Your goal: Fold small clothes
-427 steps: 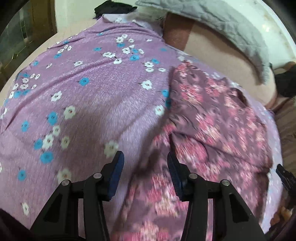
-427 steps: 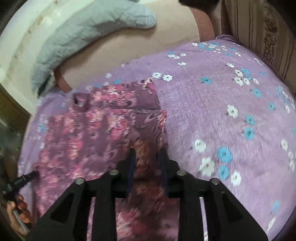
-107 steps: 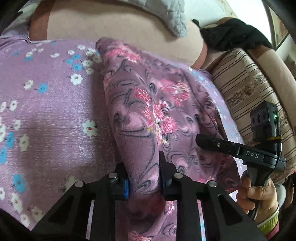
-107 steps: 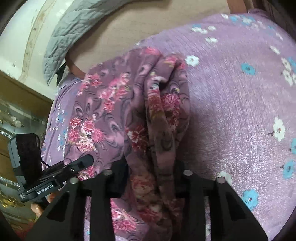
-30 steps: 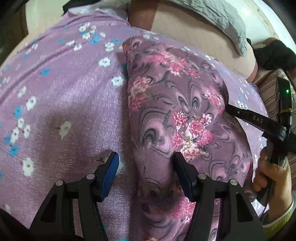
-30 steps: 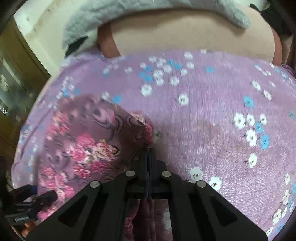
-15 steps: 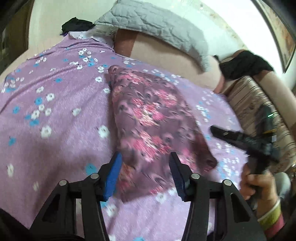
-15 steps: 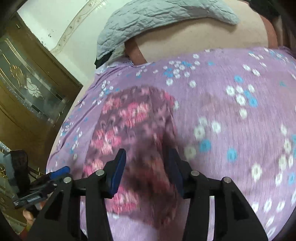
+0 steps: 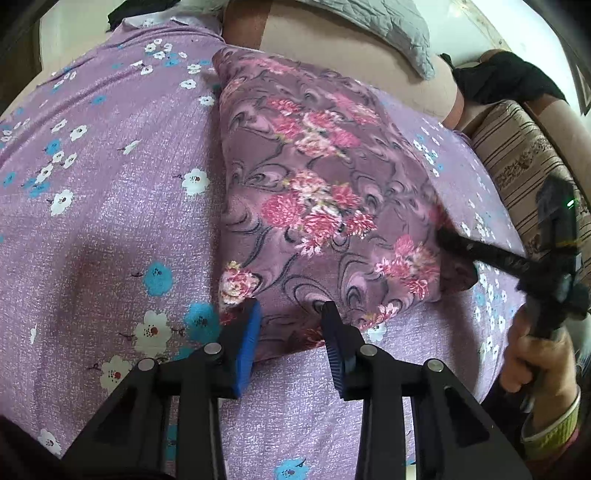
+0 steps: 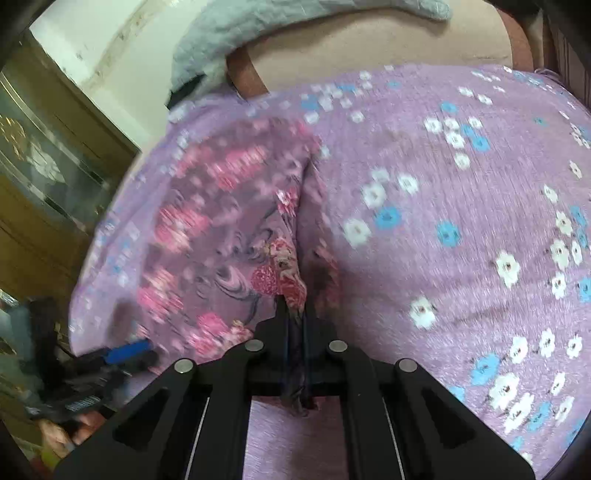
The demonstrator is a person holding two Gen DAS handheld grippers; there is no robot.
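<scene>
A mauve garment with pink flowers [image 9: 317, 192] lies folded into a long rectangle on a purple flowered bedsheet [image 9: 110, 206]. My left gripper [image 9: 291, 314] is open, its blue-padded fingers standing either side of the garment's near edge. My right gripper [image 10: 295, 306] is shut on the garment's near right corner [image 10: 284, 273], and cloth hangs down between its jaws. In the left wrist view the right gripper [image 9: 443, 236] shows as a black tip at the garment's right edge, held by a hand.
A tan sofa back [image 9: 332, 44] with a grey quilted pillow [image 9: 391, 22] runs behind the sheet. A striped cushion [image 9: 517, 162] and dark clothing [image 9: 506, 77] lie to the right. A wooden glass cabinet [image 10: 44, 173] stands to the left.
My right gripper, open half a second ago, has closed on the garment's corner. My left gripper has moved in closer to the garment's near edge and stays open.
</scene>
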